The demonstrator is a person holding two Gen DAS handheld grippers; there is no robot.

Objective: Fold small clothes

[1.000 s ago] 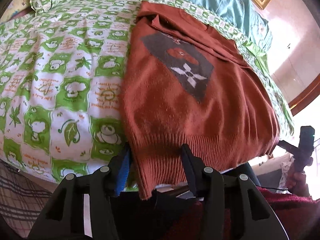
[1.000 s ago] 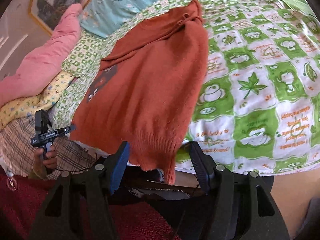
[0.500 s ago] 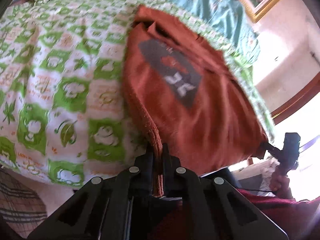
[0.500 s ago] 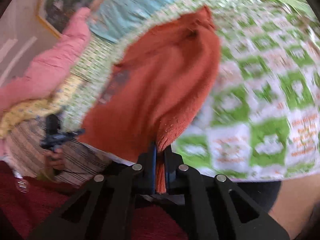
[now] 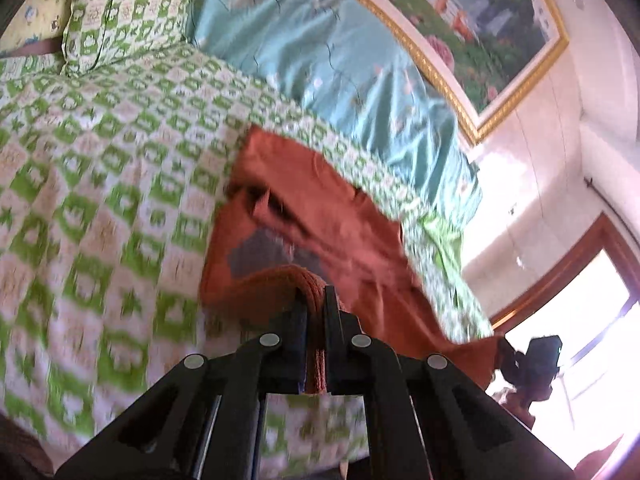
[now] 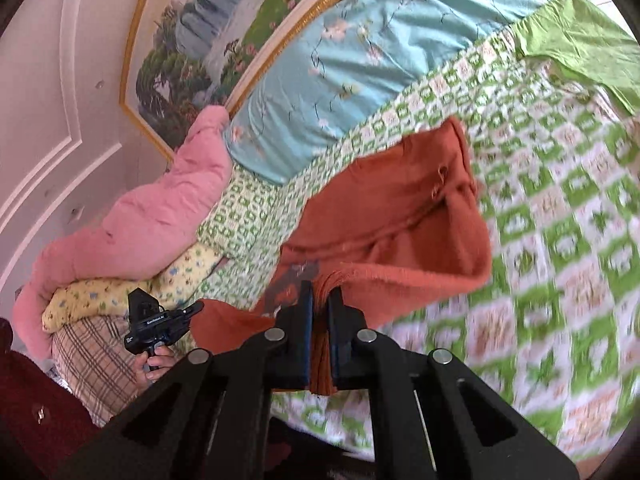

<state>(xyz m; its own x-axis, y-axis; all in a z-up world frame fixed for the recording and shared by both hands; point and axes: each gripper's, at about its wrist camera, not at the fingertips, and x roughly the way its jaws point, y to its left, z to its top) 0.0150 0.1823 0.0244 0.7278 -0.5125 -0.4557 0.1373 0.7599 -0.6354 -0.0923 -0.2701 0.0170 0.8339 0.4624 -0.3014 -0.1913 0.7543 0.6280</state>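
Both grippers, left (image 5: 316, 312) and right (image 6: 319, 304), clamp the hem of the soft, floppy sweater (image 5: 320, 220), best held at its corners

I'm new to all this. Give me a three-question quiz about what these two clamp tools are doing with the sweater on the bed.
1. True or false: both the left gripper and the right gripper are shut on the rust-orange sweater.
2. What does the sweater lie on? A) bare floor B) green-and-white patterned bedspread C) wooden desk
3. Fill in: the part of the sweater pinched in each gripper is its ribbed ____.

Key: 1 true; 2 B; 3 hem, lifted off the bedspread towards the collar.
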